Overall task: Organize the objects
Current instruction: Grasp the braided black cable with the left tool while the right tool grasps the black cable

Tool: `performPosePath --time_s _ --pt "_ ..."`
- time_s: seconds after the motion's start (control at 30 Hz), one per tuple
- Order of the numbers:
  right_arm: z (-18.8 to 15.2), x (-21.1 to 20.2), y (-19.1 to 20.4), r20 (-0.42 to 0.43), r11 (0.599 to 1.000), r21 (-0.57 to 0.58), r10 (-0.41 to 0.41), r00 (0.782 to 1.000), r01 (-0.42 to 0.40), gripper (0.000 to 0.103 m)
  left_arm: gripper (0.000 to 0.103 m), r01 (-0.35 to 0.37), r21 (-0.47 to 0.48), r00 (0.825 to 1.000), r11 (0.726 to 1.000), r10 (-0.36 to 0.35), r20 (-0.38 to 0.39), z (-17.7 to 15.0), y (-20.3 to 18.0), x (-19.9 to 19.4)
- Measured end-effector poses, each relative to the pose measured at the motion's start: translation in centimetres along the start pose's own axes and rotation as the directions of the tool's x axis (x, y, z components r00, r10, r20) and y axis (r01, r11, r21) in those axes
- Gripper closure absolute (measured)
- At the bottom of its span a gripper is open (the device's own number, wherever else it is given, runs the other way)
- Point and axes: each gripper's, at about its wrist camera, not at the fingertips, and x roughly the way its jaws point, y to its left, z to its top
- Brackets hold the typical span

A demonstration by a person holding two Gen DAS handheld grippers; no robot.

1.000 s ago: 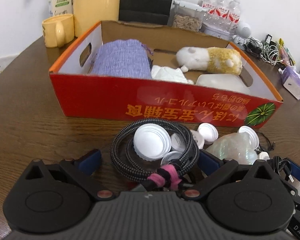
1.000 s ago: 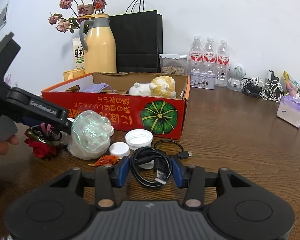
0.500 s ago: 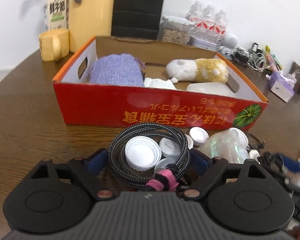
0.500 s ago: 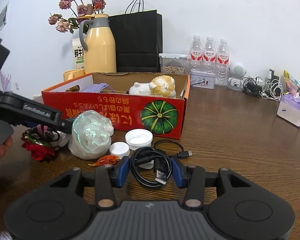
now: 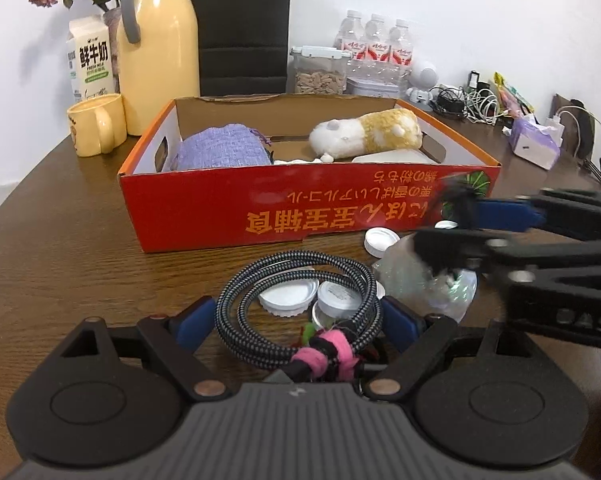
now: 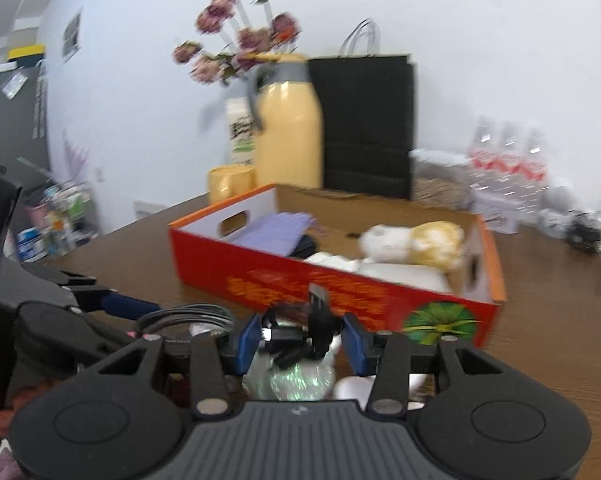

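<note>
On the left, the left gripper point(image 5: 296, 322) has closed in from its widest spread and its blue pads now clamp the braided cable coil point(image 5: 300, 292), which looks lifted clear of the white lids point(image 5: 288, 298) beneath. To the right, the right gripper point(image 6: 300, 338), which a second ago held the black USB cable point(image 6: 312, 330) low on the wood, has carried it up; its tongs are half-closed on the bundle, plug standing up between them, above the iridescent wrapper point(image 6: 296, 380). Both cables seem headed for the red cardboard box point(image 5: 260, 216), just ahead, already holding a purple pouch point(image 5: 220, 152) and plush toy point(image 5: 364, 132). The dark wooden table point(image 5: 60, 248) is cluttered; a yellow thermos point(image 5: 160, 48), a mug point(image 5: 94, 130) and water bottles point(image 5: 376, 42) line the white wall.
</note>
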Motion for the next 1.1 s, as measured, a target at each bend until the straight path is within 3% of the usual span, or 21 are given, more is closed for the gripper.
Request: performPosePath --time_s 0.23,0.5,0.93,1.1 --pt "0.2 2.5 0.5 -0.085 0.996 0.014 0.086 0.993 -0.085 0.064 0.014 0.048 0.038 0.999 0.998 -0.049 0.023 -0.9 0.8 -0.6" --pt "-0.1 2.8 0.8 -0.113 0.994 0.005 0.109 0.988 -0.11 0.064 0.015 0.072 0.04 0.997 0.997 -0.073 0.038 -1.5 2.0 -1.2" --pt "1.7 4.3 2.7 -0.244 0.958 -0.21 0.144 0.959 -0.197 0.064 0.015 0.089 0.045 0.994 0.995 -0.092 0.058 -2.0 3.5 -1.7" --pt "1.9 5.0 3.9 -0.272 0.936 -0.261 0.165 0.948 -0.238 0.069 0.015 0.093 0.035 0.994 0.995 -0.096 0.062 -2.1 4.5 -1.8"
